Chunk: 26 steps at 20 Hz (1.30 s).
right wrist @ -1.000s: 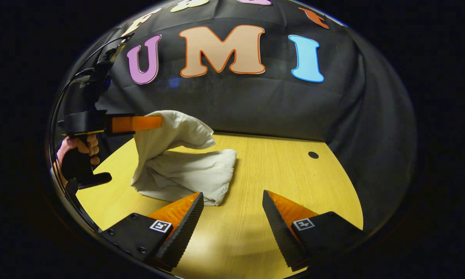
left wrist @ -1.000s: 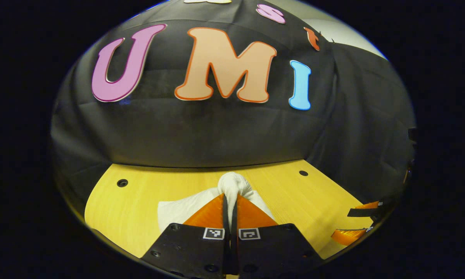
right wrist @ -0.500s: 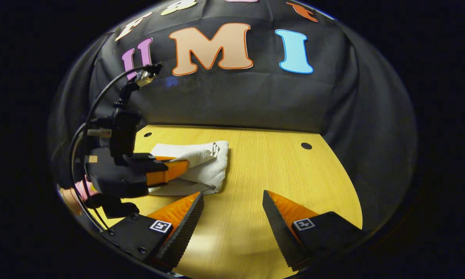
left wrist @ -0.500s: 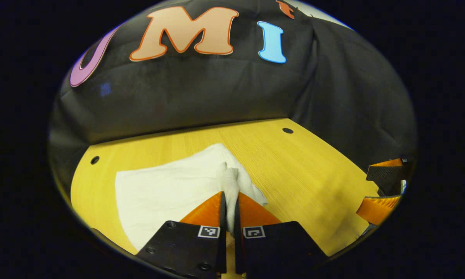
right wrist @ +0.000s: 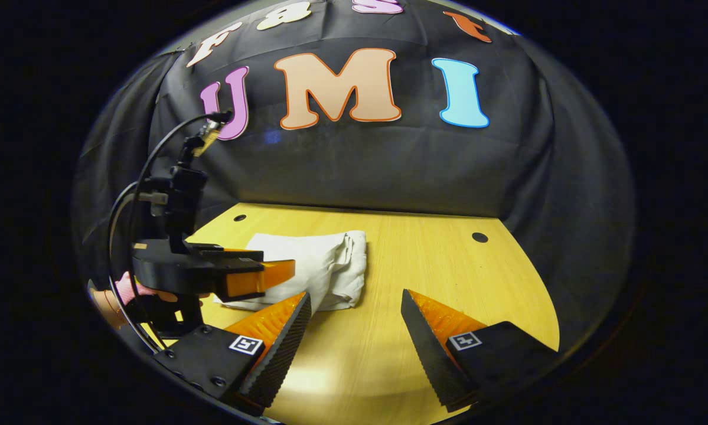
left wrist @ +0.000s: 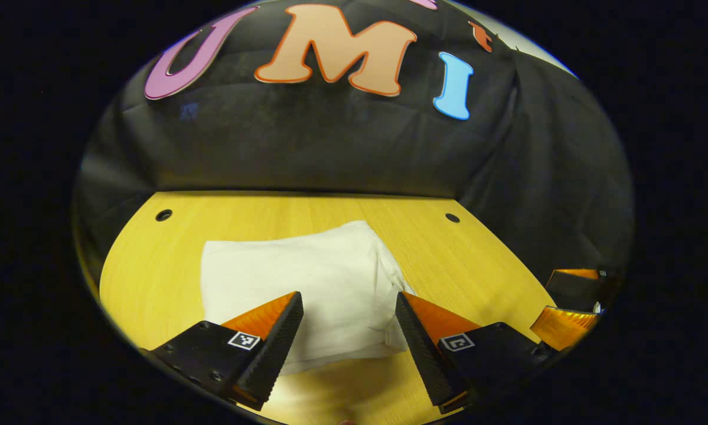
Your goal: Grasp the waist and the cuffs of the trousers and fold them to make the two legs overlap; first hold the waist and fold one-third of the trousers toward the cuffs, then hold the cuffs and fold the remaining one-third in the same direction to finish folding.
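both jaws stand apart: left gripper over the folded white trousers, right gripper beside them. trousers lie flat on the yellow wooden table with round holes, black cloth wall behind.

Your left gripper view sits low and close over the desk, facing the back wall, its own tongs spread at the bottom with the folded trousers right under them. Your right gripper view looks the same way from farther to the right, its tongs over bare desk. Both views share the trousers, desk and wall; each catches the other's tongs at its edge.
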### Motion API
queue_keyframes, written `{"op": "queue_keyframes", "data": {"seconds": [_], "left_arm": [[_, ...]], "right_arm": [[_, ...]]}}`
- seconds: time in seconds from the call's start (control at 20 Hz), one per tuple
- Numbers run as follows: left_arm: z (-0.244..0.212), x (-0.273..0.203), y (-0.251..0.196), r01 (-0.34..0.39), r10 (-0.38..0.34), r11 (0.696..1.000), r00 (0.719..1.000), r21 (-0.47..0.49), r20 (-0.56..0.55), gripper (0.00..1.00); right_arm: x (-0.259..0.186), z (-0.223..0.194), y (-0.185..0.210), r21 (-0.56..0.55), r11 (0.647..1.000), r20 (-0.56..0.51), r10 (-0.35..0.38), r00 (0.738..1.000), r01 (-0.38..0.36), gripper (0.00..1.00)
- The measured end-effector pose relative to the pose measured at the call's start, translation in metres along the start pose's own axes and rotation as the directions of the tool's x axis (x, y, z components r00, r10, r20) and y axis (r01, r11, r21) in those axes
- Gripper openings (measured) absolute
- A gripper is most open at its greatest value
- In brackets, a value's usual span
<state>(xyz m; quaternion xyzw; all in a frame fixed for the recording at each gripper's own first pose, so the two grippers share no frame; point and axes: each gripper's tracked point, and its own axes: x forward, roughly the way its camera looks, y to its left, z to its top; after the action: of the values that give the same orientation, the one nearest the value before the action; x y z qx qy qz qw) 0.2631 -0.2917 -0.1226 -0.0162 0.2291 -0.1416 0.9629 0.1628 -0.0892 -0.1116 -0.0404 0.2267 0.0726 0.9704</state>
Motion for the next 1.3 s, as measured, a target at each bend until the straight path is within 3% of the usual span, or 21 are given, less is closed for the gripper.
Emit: {"op": "queue_keyframes", "data": {"seconds": [0.3, 0.65, 0.95, 1.0, 1.3], "left_arm": [[0.042, -0.074, 0.061, -0.11, 0.109, 0.994, 0.987, 0.002, 0.119, 0.94], [0.042, -0.139, 0.089, -0.18, 0.179, 0.984, 0.97, -0.009, 0.163, 0.94], [0.019, -0.159, 0.089, -0.152, 0.155, 0.988, 0.98, -0.028, 0.123, 0.94], [0.019, -0.159, 0.089, -0.147, 0.148, 0.989, 0.982, -0.023, 0.118, 0.94], [0.018, -0.157, 0.093, -0.117, 0.112, 0.992, 0.988, 0.045, 0.108, 0.94]], "right_arm": [[-0.008, 0.019, 0.033, 0.002, 0.999, 0.067, 0.046, 0.997, -0.046, 0.98], [-0.029, 0.033, 0.065, 0.003, 0.998, 0.122, 0.055, 0.991, -0.055, 0.98], [-0.04, 0.037, 0.076, 0.003, 1.0, 0.121, 0.03, 0.992, -0.031, 0.95], [-0.041, 0.038, 0.078, 0.007, 0.999, 0.122, 0.03, 0.992, -0.031, 0.98], [-0.049, 0.042, 0.075, -0.023, 1.0, 0.142, -0.013, 0.99, 0.017, 0.95]]}}
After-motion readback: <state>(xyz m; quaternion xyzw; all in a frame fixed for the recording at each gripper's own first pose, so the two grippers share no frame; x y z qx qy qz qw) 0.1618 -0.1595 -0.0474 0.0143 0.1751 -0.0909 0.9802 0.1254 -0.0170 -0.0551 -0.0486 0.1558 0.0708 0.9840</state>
